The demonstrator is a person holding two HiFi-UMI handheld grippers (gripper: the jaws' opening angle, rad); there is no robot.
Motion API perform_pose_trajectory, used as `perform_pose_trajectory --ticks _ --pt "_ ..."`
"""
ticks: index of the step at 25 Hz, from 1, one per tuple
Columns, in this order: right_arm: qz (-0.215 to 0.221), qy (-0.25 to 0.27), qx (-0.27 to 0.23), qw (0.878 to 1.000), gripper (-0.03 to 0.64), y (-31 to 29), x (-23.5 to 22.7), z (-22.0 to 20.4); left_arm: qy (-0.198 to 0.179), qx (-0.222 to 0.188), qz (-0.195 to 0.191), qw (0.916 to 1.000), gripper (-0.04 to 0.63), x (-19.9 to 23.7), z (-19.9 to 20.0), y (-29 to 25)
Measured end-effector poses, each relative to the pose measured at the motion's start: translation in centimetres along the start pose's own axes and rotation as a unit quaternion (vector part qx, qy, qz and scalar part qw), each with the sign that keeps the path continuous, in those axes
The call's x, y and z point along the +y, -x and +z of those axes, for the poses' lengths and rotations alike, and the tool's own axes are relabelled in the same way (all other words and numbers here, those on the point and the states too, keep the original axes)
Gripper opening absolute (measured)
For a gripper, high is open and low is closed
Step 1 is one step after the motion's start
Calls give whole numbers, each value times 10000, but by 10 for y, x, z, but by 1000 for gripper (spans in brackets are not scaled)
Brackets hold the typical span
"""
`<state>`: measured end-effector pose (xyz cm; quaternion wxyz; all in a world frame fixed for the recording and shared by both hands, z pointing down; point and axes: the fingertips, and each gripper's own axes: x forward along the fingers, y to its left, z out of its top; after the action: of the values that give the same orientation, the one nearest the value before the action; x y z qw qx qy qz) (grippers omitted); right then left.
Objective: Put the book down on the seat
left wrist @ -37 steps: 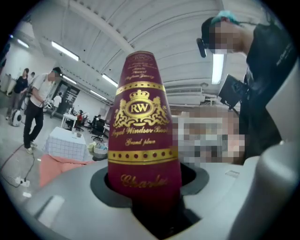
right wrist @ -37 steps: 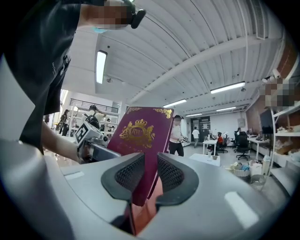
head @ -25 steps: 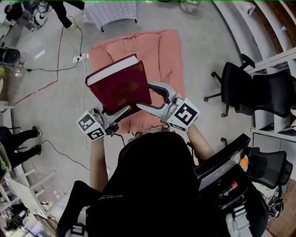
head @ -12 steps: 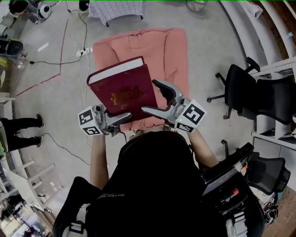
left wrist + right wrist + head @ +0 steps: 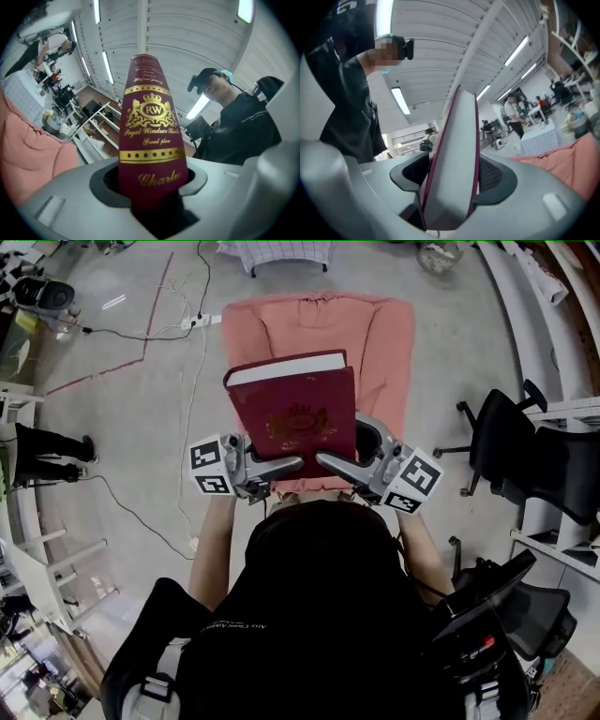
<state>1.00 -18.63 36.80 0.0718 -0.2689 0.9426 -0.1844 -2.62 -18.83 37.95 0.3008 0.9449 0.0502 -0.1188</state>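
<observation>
Book (image 5: 295,413) is up in the air, pinched at its near end by both grippers. Left gripper (image 5: 279,465) fingers sit on the spine side, right gripper (image 5: 339,452) fingers on the page-edge side. Both pairs have just been closing tighter onto it, set wide because the book is thick. Long axis runs away from the person, cover facing up. Pink seat (image 5: 389,334) lies below and beyond the far end. Both hands equally near, so probably lower forward together.

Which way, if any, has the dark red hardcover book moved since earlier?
Yes, slightly. Against the salmon-pink cushioned seat, the dark red hardcover book edged right: its left corner no longer overhangs the seat's left edge.
</observation>
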Motion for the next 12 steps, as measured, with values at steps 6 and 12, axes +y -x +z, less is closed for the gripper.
perform_pose_trajectory --ticks 6,12 --pt "228 -573 -10 9981 253 -3 9 -11 -108 54 211 9997 230 3 -3 -5" --pt "-37 -883 -419 9952 245 1 0 -9 -497 -268 912 9942 285 14 7 -2"
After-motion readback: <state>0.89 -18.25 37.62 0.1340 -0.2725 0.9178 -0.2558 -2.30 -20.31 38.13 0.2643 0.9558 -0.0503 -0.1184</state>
